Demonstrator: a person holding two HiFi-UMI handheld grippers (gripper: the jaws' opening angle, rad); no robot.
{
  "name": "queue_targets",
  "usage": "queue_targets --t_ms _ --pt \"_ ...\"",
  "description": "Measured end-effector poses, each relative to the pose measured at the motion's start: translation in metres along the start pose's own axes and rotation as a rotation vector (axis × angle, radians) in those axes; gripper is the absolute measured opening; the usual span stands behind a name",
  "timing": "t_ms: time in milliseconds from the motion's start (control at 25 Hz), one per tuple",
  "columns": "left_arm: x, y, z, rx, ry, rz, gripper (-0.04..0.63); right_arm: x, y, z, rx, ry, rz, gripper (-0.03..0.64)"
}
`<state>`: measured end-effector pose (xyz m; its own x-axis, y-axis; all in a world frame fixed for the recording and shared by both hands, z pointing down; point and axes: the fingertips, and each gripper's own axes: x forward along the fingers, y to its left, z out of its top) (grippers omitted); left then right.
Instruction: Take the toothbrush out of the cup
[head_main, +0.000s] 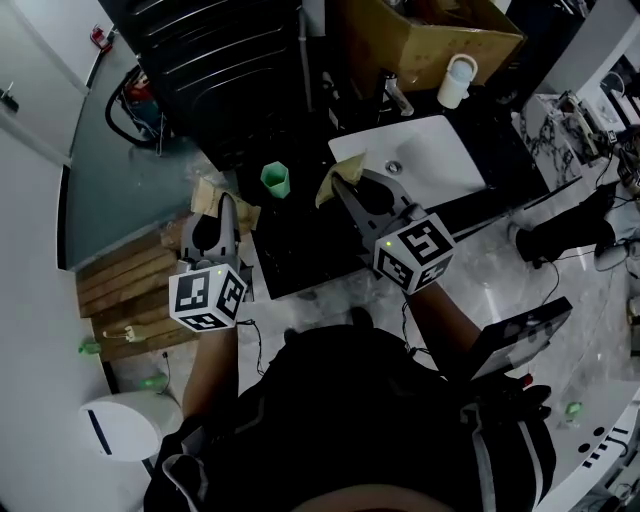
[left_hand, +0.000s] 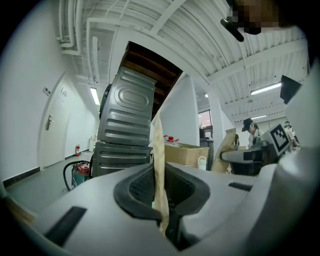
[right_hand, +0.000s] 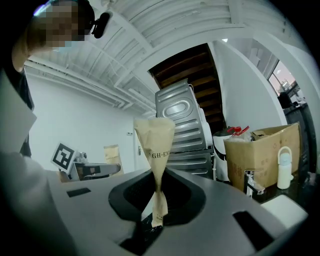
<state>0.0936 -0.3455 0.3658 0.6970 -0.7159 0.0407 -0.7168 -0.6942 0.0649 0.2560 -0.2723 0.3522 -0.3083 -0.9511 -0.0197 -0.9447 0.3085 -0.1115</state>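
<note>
A green cup (head_main: 275, 180) stands on the black counter (head_main: 300, 250) between my two grippers; I see no toothbrush in it. My left gripper (head_main: 226, 202) points level, shut on a thin tan paper strip (left_hand: 158, 160) that stands upright between its jaws (left_hand: 165, 215). More tan paper (head_main: 210, 194) shows round its tips in the head view. My right gripper (head_main: 342, 186), just right of the cup, is shut on a twisted tan paper wrapper (right_hand: 154, 135) with dark print, pinched at its narrow end (right_hand: 157, 220). That wrapper (head_main: 333, 180) fans out above the jaws.
A white sink (head_main: 425, 155) with a tap (head_main: 398, 95) lies right of the cup, a white bottle (head_main: 457, 80) and a cardboard box (head_main: 430, 35) behind it. A dark stacked appliance (head_main: 230, 60) stands at the back. Wooden slats (head_main: 125, 290) lie at the left.
</note>
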Motion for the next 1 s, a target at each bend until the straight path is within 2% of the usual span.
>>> queue_targets --t_ms 320,640,1000 --pt "-0.030 -0.002 -0.004 -0.028 -0.005 0.043 0.032 0.007 0.007 0.002 -0.012 0.006 0.016 0.049" --pt "-0.033 -0.015 0.000 -0.003 -0.012 0.022 0.032 0.008 0.012 0.000 -0.021 -0.003 0.015 0.048" --pt "-0.035 -0.015 0.001 -0.020 -0.014 0.021 0.032 0.008 0.013 0.000 -0.014 0.002 0.005 0.048"
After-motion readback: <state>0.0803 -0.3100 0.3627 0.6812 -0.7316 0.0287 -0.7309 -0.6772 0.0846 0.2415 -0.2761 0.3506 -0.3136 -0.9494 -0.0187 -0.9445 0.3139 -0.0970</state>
